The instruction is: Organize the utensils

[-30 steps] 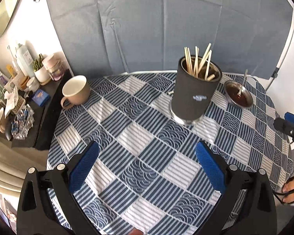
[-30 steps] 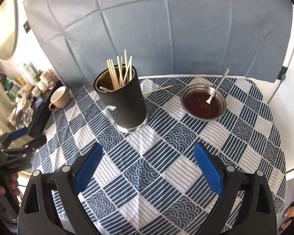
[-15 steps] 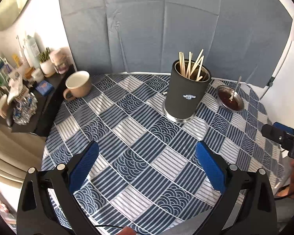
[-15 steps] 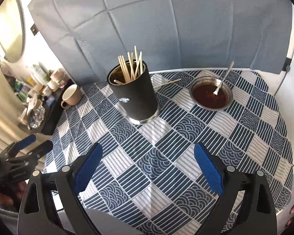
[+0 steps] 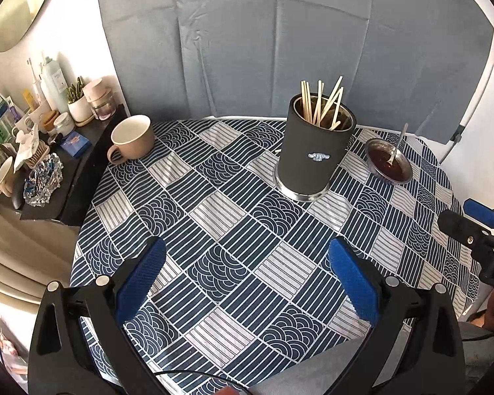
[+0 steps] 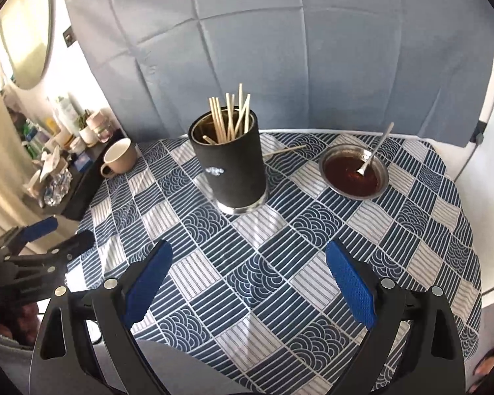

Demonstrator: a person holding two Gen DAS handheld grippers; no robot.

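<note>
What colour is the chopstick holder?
Matte black chopstick holder with a silver base rim and small silver logo; clearest in the right wrist view.

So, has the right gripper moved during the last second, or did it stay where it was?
Yes. The right gripper has pulled back toward the table's near edge: the black holder and sauce bowl look farther away.

A beige mug [image 5: 133,140] stands far ahead and left of the left tool, at the patterned tablecloth's [image 5: 233,230] edge; left of it a dark shelf [image 5: 82,161] carries bottles, jars and a small potted plant [image 5: 77,105], with grey backdrop [image 5: 280,42] beyond
</note>
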